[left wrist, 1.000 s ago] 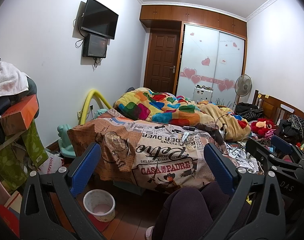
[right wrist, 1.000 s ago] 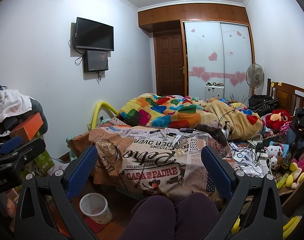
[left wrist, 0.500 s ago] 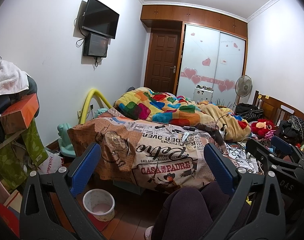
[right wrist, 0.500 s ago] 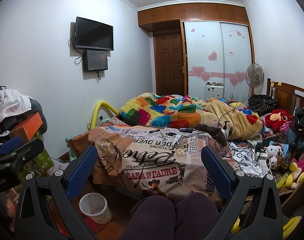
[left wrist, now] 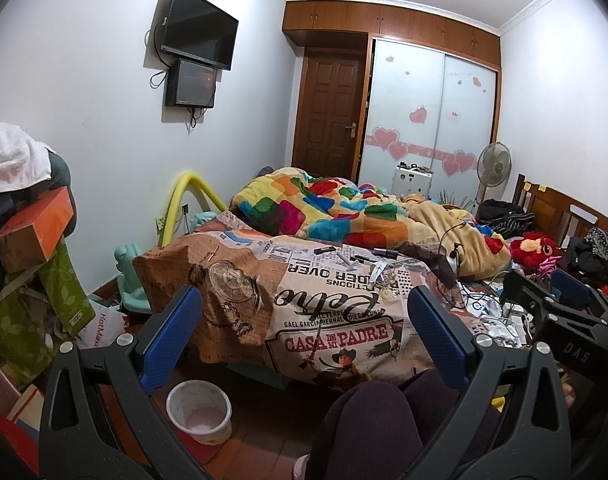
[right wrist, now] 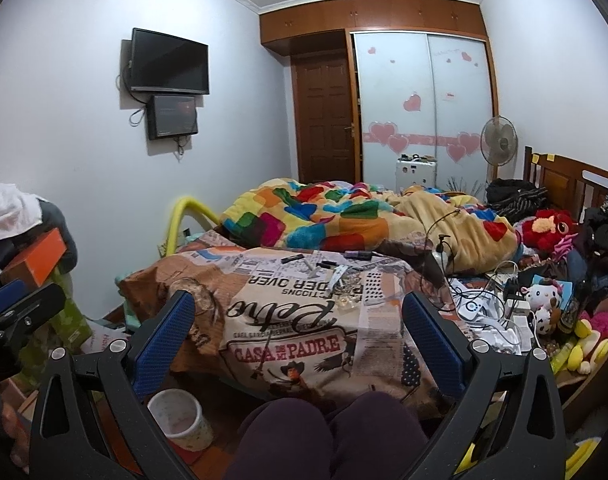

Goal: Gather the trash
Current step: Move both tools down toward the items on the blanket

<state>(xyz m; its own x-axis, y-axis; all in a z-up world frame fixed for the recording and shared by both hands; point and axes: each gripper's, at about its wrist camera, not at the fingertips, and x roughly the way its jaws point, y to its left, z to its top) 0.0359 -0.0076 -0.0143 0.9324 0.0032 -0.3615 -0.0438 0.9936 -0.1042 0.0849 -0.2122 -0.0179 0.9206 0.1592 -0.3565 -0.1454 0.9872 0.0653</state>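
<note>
1. In the left wrist view, I see my left gripper (left wrist: 304, 332) at the bottom of the frame with its blue fingers (left wrist: 169, 336) spread wide and nothing between them.
2. Behind the fingers, in the middle of the frame, a bed is covered by a printed sheet (left wrist: 287, 300) with newspaper-like text, and a colourful quilt (left wrist: 328, 212) lies bunched further back.
3. The small trash pieces (left wrist: 368, 264) are scattered on the sheet, a little right of the centre; they are too small for me to say what each one is.
4. A white bin (left wrist: 199, 412) stands on the wooden floor in the lower left, beside the left finger, and dark-clothed knees (left wrist: 368, 424) fill the lower centre.
5. A television (left wrist: 197, 28) hangs in the upper left on the wall, a brown door (left wrist: 330, 116) and a sliding wardrobe (left wrist: 428, 116) with heart stickers are at the back.
6. My right gripper (left wrist: 560, 308) appears at the right edge of this view, above tangled cables.
7. In the right wrist view, the right gripper (right wrist: 297, 336) is also released, fingers far apart and empty.
8. The same trash pieces (right wrist: 344, 276) lie on the printed sheet (right wrist: 271, 320) near the centre of the frame, well ahead of the fingertips.
9. The bin (right wrist: 179, 420) is in the lower left, close to the left finger.
10. On the right side I see plush toys (right wrist: 544, 304), white cables (right wrist: 488, 320) and a wooden headboard (right wrist: 564, 176); a standing fan (right wrist: 498, 140) is in front of the wardrobe.
11. The left gripper (right wrist: 11, 312) shows at the left edge of the frame.
</note>
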